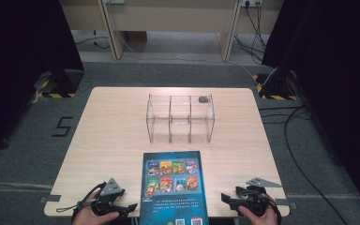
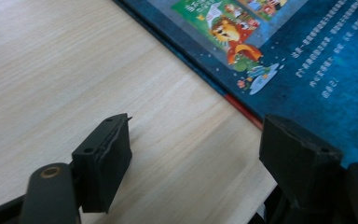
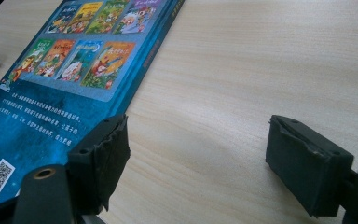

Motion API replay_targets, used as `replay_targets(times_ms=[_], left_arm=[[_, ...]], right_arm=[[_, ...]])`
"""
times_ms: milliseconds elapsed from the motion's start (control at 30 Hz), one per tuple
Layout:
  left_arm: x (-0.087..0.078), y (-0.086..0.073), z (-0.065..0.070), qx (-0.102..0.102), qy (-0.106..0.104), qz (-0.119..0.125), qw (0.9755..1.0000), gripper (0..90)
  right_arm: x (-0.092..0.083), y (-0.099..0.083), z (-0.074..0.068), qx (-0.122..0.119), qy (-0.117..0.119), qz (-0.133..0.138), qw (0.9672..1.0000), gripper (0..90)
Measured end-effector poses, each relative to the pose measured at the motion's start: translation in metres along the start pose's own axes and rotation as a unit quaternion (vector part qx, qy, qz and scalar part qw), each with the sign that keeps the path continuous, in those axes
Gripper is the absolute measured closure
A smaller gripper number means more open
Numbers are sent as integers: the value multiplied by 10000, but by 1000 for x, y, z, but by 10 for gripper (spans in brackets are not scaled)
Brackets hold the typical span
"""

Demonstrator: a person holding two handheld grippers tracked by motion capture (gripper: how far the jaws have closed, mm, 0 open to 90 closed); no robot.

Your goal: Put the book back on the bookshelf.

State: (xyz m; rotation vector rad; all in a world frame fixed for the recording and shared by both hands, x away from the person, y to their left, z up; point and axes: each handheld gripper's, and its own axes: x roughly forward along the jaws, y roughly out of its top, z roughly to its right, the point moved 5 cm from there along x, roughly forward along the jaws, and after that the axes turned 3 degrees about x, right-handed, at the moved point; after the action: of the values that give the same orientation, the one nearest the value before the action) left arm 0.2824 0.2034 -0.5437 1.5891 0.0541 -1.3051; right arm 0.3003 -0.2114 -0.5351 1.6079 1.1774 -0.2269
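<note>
Grey carpet and dark curtains surround a pale wooden table (image 1: pixel 112 140), where a blue picture book (image 1: pixel 173 185) lies flat with its back cover up, at the near edge midway between the person's hands and overhanging that edge slightly, seemingly so its sides can be reached from either flank. Farther back stands a clear three-compartment organizer (image 1: pixel 180 117), upright and well apart from the book; its slots look suited to take the book on edge, which is probably why it faces the person. The left gripper (image 1: pixel 124 207) sits just beside the book's left edge, jaws parted with nothing between them. The right gripper (image 1: pixel 229 200) rests near the right edge, likewise spread wide and empty. Both point inward, likely poised to pinch the book's sides.
</note>
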Motion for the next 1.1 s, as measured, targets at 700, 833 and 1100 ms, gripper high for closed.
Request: replay_targets(times_ms=[700, 833, 1100], left_arm=[[8, 8, 27, 55, -776, -20, 9970, 421], [12, 12, 34, 77, -902, -49, 9959, 415], [15, 14, 37, 160, -918, -48, 9956, 415]], right_arm=[[5, -1, -8, -60, 224, -92, 9997, 230], [7, -2, -10, -67, 318, -126, 9994, 235], [9, -2, -11, -94, 335, -159, 9993, 238]])
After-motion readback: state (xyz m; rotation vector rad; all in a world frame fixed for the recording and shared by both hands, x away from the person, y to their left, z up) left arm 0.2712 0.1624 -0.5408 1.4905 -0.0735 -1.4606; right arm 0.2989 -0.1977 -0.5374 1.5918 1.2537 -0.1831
